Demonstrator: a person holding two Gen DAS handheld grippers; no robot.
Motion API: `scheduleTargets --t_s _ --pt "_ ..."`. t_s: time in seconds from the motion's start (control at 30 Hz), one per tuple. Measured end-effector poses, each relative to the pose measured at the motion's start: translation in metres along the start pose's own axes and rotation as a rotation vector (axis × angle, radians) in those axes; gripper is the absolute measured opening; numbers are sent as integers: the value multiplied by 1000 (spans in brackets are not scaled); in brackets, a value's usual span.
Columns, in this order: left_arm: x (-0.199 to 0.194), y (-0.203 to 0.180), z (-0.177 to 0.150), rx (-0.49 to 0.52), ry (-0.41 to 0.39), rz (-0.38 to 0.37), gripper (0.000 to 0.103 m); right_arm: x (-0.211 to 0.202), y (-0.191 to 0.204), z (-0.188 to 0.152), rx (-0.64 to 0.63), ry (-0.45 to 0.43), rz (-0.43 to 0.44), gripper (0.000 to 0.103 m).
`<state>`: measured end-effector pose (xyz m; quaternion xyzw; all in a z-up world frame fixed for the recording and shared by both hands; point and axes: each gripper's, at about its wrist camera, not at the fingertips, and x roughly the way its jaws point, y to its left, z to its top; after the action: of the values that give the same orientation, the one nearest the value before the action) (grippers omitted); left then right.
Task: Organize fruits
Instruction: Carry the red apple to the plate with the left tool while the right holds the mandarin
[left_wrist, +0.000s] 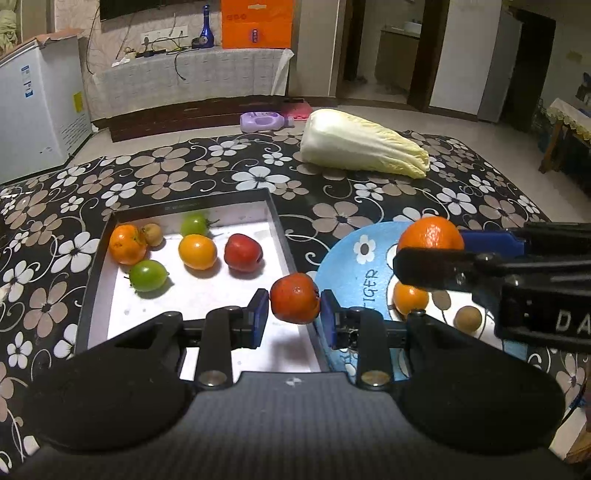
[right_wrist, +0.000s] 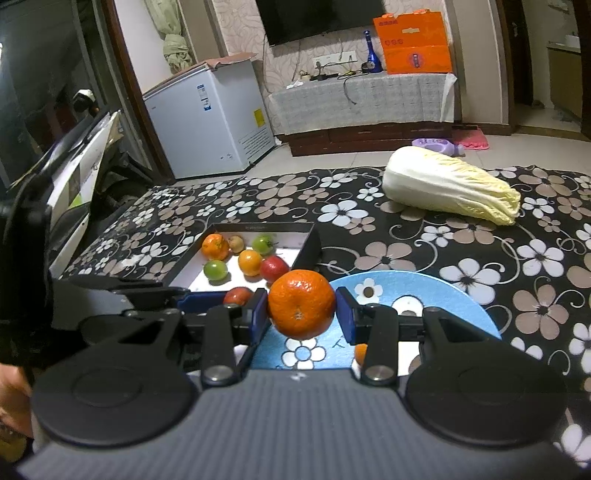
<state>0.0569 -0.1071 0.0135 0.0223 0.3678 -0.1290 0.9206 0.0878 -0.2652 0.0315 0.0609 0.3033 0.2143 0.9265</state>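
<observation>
My left gripper (left_wrist: 294, 312) is shut on a red tomato (left_wrist: 295, 298), held above the near right edge of the black-rimmed white tray (left_wrist: 88, 295). The tray holds several fruits: an orange (left_wrist: 126, 243), a red apple (left_wrist: 243, 252), a yellow-orange fruit (left_wrist: 197, 251) and green tomatoes (left_wrist: 148, 275). My right gripper (right_wrist: 301, 314) is shut on a large orange (right_wrist: 301, 309), held above the blue round plate (right_wrist: 443, 295). The right gripper also shows at the right of the left wrist view (left_wrist: 428, 254). On the plate (left_wrist: 343, 266) lie a small orange (left_wrist: 409, 297) and a brown fruit (left_wrist: 467, 318).
A napa cabbage (left_wrist: 364, 144) lies at the far side of the floral tablecloth (left_wrist: 221, 166). A white chest freezer (right_wrist: 210, 122) stands beyond the table on the left. A purple bottle (left_wrist: 262, 121) lies on the floor behind.
</observation>
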Motion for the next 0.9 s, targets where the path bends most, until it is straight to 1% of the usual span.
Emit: scheduleTargets --t_s 0.4,0.9 --pt "-2 -19 -3 37 -9 -55 35 -6 -11 0 22 -23 -29 43" --pt "-1 -43 -8 74 -4 -108 35 -7 -15 -2 25 -19 -29 43"
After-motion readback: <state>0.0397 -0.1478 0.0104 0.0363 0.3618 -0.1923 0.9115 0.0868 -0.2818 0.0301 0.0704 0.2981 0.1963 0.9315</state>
